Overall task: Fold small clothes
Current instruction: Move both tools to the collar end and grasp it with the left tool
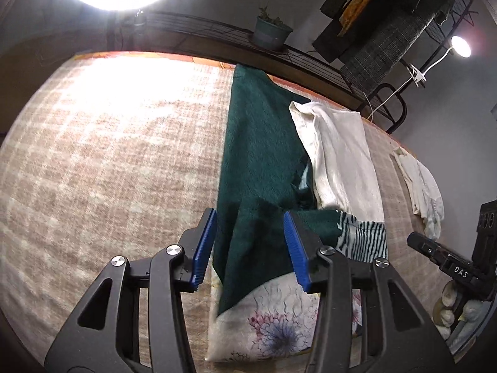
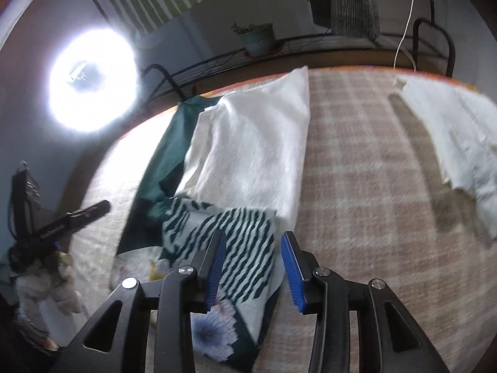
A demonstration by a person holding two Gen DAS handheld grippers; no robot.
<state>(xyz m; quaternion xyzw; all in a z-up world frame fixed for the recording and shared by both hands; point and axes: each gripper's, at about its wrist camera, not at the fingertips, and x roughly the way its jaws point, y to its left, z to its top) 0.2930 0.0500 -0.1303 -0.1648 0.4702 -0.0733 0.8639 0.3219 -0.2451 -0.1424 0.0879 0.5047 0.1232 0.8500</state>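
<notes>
Seen from the left wrist: left gripper (image 1: 253, 244) poised with jaws spread wide and holding nothing, directly above the near end of the green garment (image 1: 257, 155). Long axis of that cloth running straight ahead to the bed's (image 1: 108, 155) far edge; white garment (image 1: 338, 158) overlapping its right flank, striped cloth (image 1: 366, 236) and floral pillow (image 1: 273, 323) at the near end. Broad bare blanket leftward, ample room to fold.

Seen from the right wrist: right gripper (image 2: 251, 265) likewise gaping, gripping nothing, above the striped cloth (image 2: 236, 239); green garment (image 2: 161, 168) well off to the left, so nearer the left hand. Another white cloth (image 2: 459, 143) toward the right edge.
</notes>
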